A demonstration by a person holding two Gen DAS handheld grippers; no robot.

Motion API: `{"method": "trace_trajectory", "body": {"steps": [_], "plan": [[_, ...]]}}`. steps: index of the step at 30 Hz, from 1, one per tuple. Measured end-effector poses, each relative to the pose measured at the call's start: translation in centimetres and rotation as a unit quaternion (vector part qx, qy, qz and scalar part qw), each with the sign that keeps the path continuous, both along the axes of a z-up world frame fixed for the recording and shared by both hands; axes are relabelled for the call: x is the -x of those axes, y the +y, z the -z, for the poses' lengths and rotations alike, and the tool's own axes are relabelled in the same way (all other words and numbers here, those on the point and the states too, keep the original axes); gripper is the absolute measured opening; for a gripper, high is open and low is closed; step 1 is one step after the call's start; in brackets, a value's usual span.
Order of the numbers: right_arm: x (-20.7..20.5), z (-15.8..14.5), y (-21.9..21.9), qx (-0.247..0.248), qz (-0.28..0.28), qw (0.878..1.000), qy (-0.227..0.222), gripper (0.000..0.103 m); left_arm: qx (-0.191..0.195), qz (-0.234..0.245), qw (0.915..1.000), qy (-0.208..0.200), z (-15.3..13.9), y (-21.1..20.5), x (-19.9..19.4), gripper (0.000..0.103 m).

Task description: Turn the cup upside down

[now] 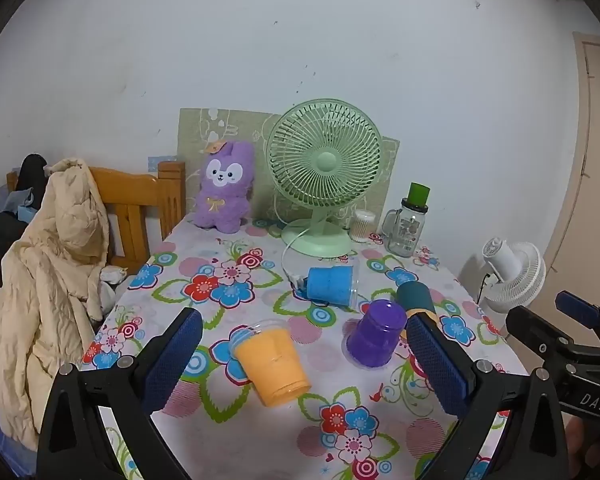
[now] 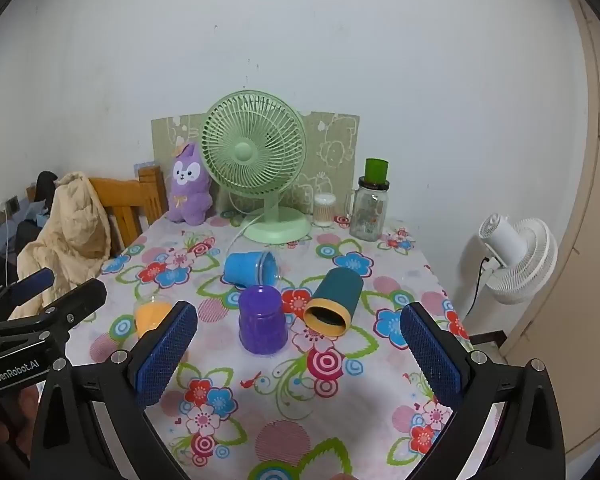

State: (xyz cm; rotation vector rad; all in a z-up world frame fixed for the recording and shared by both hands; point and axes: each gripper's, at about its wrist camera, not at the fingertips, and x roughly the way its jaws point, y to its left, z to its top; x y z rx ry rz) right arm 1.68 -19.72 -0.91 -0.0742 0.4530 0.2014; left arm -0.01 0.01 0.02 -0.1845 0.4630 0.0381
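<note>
Four cups on the floral table; orange cup (image 1: 271,364) lies on its side, mouth pointing away, dead ahead between the wide-apart left gripper (image 1: 300,354) fingers, so left is nearer

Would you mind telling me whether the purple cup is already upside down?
Yes. The purple cup stands on its wide rim, with its narrower closed base facing up.
</note>
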Motion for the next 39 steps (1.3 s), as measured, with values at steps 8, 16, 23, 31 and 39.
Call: {"method": "trace_trajectory", "body": {"steps": [8,16,23,31,39], "plan": [[-0.3,0.1,0.0,0.012,0.002,1.000,0.005,0.103,0.001,0.003,1.0000,0.005,0.4,-0.1,0.0,0.103],[-0.3,0.4,-0.3,0.011,0.004,1.000,0.006,0.103,0.002,0.002,0.9999,0.015,1.1,-0.1,-0.3,0.103],[-0.9,0.9,-0.2,0.011,0.003,1.000,0.013,0.103,0.004,0.000,0.9998,0.022,1.3,0.0,-0.7,0.103],[-0.8,0.7,-0.5,0.010,0.008,1.000,0.011,0.103,0.008,0.004,0.9996,0.027,1.3,0.1,-0.9,0.103],[-0.8,0.3,-0.5,0.012,0.008,1.000,0.010,0.103,0.005,0.009,0.9995,0.030,0.9,-0.2,-1.1,0.103]]}}
